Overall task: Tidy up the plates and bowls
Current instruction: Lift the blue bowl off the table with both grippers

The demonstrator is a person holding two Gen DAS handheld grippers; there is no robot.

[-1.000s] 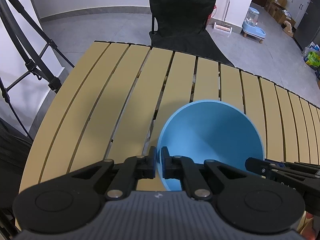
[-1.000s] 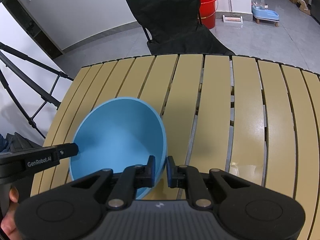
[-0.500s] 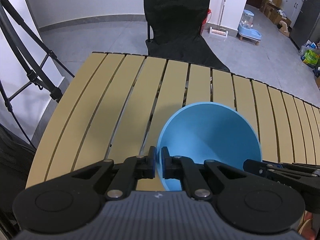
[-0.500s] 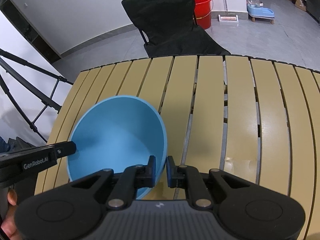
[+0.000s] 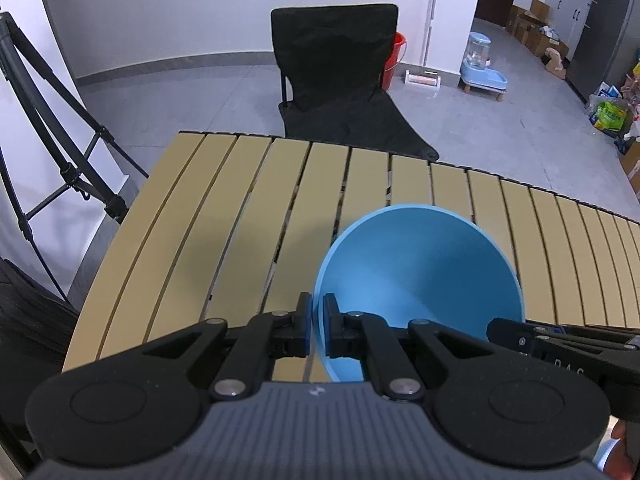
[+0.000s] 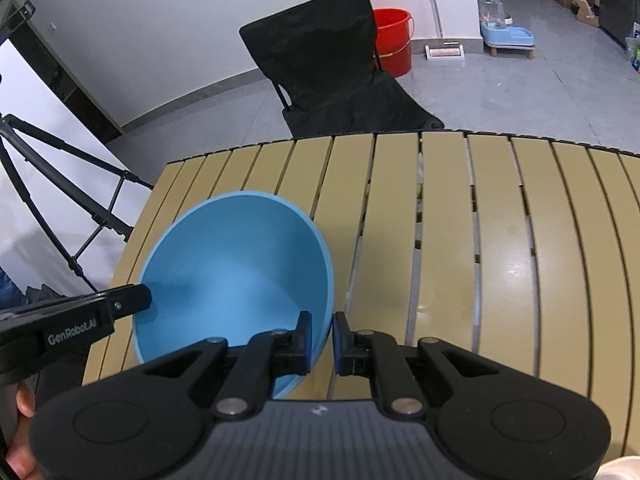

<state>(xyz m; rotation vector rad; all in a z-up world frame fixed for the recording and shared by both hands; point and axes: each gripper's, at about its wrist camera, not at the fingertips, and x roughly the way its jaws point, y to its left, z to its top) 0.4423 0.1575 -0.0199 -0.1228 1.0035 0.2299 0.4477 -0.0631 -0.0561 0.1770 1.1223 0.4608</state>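
Observation:
A light blue bowl [image 5: 420, 276] hangs above the slatted tan table [image 5: 224, 240], held from both sides. My left gripper [image 5: 316, 330] is shut on the bowl's left rim, the wall pinched between its pads. On the opposite rim of the blue bowl [image 6: 236, 276], my right gripper [image 6: 321, 338] is shut the same way. Each gripper shows in the other's view: the right gripper [image 5: 520, 338] at the bowl's right edge, the left gripper [image 6: 120, 304] at its left edge. The bowl is empty inside.
A black folding chair [image 5: 336, 80] stands behind the table's [image 6: 500, 240] far edge. A black tripod [image 5: 60, 140] stands off the left side. Beyond lie a red bucket [image 6: 394, 38] and a blue pet feeder [image 6: 504, 30] on the floor.
Both grippers have lifted the bowl together and drawn back; the table now looks farther below and more of the chair and floor shows. The grips are unchanged.

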